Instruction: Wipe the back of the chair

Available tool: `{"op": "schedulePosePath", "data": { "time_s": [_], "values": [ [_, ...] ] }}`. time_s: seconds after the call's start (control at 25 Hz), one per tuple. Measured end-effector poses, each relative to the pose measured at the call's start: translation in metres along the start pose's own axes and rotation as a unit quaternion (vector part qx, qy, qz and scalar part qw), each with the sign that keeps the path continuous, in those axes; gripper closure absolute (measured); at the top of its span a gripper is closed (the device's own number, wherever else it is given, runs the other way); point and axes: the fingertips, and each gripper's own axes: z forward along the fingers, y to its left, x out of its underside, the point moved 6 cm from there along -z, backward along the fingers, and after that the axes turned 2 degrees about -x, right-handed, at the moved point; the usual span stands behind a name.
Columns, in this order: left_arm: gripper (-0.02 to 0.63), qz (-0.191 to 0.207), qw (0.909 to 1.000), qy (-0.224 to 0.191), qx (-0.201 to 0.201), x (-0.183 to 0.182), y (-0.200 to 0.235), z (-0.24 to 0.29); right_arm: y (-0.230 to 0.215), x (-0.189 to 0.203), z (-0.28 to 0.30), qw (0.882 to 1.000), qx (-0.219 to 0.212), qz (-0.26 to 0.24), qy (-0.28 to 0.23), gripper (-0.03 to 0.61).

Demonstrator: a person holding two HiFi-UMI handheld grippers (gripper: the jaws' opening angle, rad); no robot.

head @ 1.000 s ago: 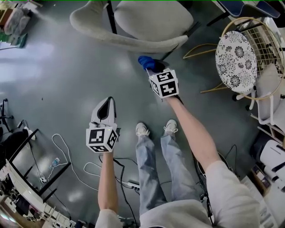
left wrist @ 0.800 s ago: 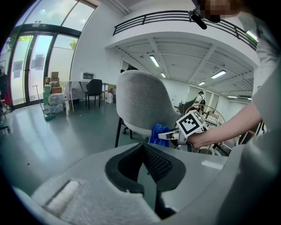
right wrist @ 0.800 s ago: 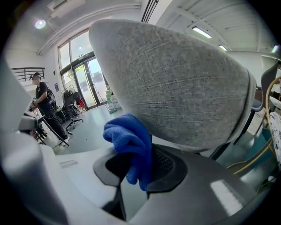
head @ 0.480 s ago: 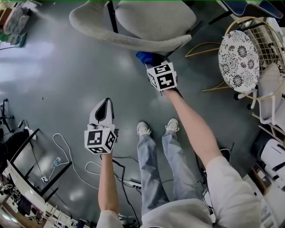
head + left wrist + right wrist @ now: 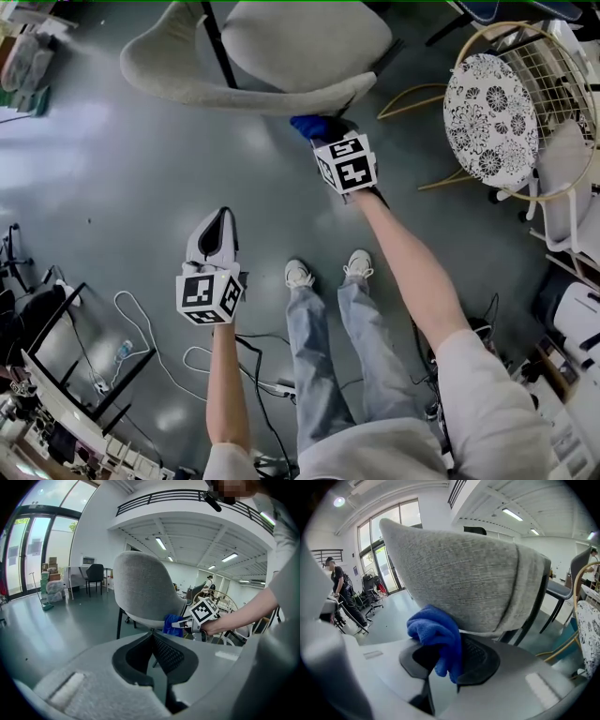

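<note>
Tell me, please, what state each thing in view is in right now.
grey chair: upright, being touched low on its back.
blue cloth: bunched, pressed against the chair's back.
right gripper: fingers shut on the blue cloth.
left gripper: fingers together, empty, held away from the chair.

Chair: pale grey woven fabric, black legs.
Cloth: bright blue.
Marker cubes: white faces, black square patterns.
Round cushion: white with black floral print.
Floor: glossy grey-green.
Jeans: light blue.
Shoes: white.
</note>
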Motion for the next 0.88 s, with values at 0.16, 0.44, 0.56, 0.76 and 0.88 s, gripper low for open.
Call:
{"op": "schedulePosePath", "data": {
  "time_s": [0.16, 0.44, 0.56, 0.76, 0.88],
  "values": [
    [0.612, 0.003, 1.0, 0.003, 0.007, -0.001, -0.013, 0.009, -0.022, 0.004, -0.011, 1.0, 0.011, 0.005, -0.001, 0.474],
    [0.612, 0.011, 0.9998, 0.004, 0.014, -0.01, -0.037, 0.025, -0.067, 0.007, -0.029, 0.999, 0.031, 0.02, -0.003, 0.474],
    [0.612, 0.013, 0.9998, 0.005, 0.016, -0.012, -0.045, 0.03, -0.084, 0.007, -0.035, 0.999, 0.042, 0.032, -0.005, 0.474],
    [0.612, 0.016, 0.9997, 0.005, 0.016, -0.017, -0.058, 0.037, -0.111, 0.004, -0.042, 0.997, 0.059, 0.052, -0.012, 0.476],
    [0.612, 0.018, 0.9997, 0.004, 0.015, -0.02, -0.062, 0.04, -0.125, 0.004, -0.045, 0.995, 0.066, 0.068, -0.016, 0.476]
  ]
}}
